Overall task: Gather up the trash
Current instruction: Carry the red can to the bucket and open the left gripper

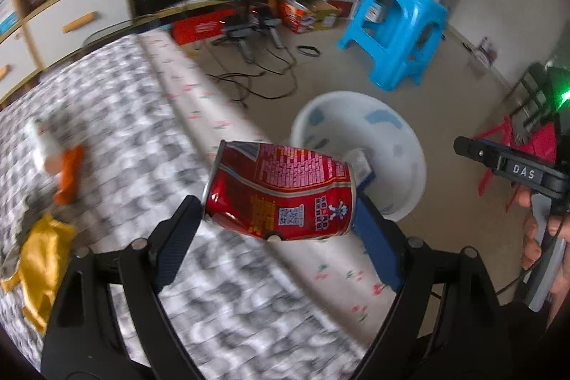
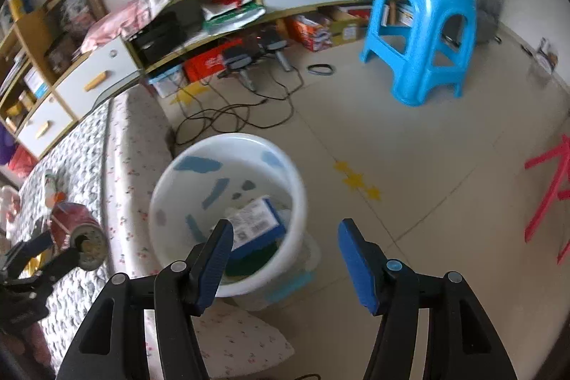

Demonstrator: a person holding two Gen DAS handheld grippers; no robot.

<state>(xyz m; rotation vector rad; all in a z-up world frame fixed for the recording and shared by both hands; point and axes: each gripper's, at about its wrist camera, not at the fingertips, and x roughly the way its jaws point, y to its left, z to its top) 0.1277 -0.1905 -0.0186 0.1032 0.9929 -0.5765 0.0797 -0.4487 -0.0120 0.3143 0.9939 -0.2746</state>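
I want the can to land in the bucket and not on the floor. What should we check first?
1. Red can held between the left gripper fingers: ok.
2. Can above the white bucket: not ok, it is over the bed edge.
3. Bucket upright and open: ok.
4. Room in the bucket: ok, a blue box lies at the bottom.
5. Right gripper empty and open: ok.
6. Grip firmness: cannot tell.

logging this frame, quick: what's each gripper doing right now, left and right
Left gripper: closed on the red can, held above the bed edge.
Right gripper: open, empty, near the white bin.
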